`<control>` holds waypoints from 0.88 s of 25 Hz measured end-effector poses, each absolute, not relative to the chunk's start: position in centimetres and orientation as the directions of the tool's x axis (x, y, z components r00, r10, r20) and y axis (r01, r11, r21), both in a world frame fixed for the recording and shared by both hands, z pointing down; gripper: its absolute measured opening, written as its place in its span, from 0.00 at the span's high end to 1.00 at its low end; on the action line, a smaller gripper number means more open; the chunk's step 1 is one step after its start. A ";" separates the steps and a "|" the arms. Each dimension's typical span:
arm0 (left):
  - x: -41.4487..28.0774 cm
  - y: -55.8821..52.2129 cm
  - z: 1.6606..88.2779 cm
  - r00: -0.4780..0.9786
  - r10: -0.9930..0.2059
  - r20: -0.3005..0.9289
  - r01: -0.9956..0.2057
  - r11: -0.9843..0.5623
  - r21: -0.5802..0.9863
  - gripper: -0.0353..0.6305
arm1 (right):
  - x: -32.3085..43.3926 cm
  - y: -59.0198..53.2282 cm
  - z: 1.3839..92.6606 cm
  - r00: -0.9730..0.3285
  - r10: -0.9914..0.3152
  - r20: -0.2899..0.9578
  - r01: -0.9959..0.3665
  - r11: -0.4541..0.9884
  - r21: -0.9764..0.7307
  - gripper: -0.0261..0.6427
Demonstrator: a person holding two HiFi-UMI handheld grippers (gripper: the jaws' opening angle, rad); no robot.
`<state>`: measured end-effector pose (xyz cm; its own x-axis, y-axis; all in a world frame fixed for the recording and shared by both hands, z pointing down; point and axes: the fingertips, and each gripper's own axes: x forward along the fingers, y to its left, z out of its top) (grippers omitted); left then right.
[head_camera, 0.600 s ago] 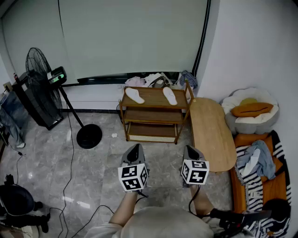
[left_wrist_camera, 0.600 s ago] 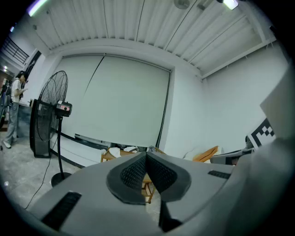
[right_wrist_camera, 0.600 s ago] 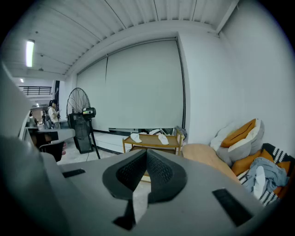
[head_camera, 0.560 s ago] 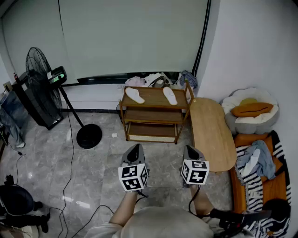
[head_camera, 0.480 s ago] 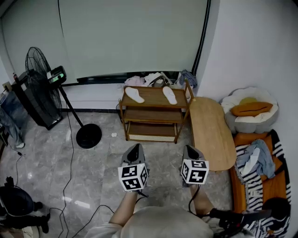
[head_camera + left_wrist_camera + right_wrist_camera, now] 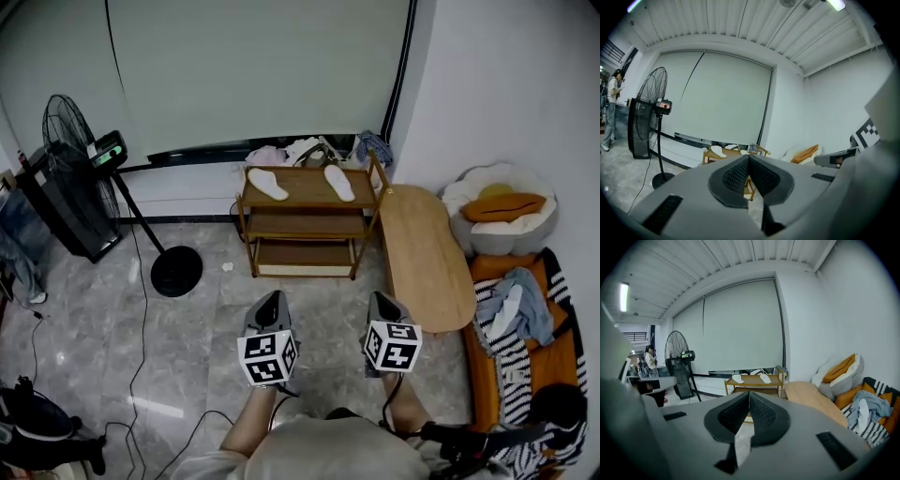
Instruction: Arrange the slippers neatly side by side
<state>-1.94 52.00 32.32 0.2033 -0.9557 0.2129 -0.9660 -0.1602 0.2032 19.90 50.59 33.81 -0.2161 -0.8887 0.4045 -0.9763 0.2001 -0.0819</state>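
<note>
Currently, a standing fan [image 6: 70, 155] is placed well to the left of the wooden rack [image 6: 305, 228], on the grey floor [image 6: 178, 328]. The left gripper [image 6: 273, 300] is held in front of the rack, well apart from it and level with its left half. In the left gripper view its jaws are closed tip to tip, and nothing is gripped between them.

Two white slippers are laid on the top shelf of the rack. The left slipper [image 6: 267, 183] is near the left end and the right slipper [image 6: 338, 182] is toward the right end. Each lies at a slant, with bare shelf between them. A heap of cloth [image 6: 300, 150] is seen behind the rack, against the wall.

The right gripper [image 6: 382, 302] is held in front of the rack's right end, well apart from it. Its jaws are likewise closed together, with nothing held. A low wooden table [image 6: 427, 253] stands just beside the rack on its right, and cushions [image 6: 502, 211] are piled further right.
</note>
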 end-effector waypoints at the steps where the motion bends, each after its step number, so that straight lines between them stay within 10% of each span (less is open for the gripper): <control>1: -1.9 52.0 32.6 0.205 -0.954 0.219 -0.966 -0.160 0.205 0.92 | 20.0 50.7 34.1 -0.214 -0.886 0.412 -0.977 0.197 -0.084 0.91; 22: -2.7 41.3 34.0 0.149 -0.957 0.250 -0.977 -0.104 0.185 0.92 | 20.5 38.6 36.1 -0.244 -0.857 0.455 -0.970 0.217 -0.111 0.91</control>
<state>-2.67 41.34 34.00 0.1486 -0.9569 0.2497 -0.9773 -0.1035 0.1849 20.49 38.56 36.06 -0.2436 -0.8567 0.4546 -0.9699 0.2167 -0.1114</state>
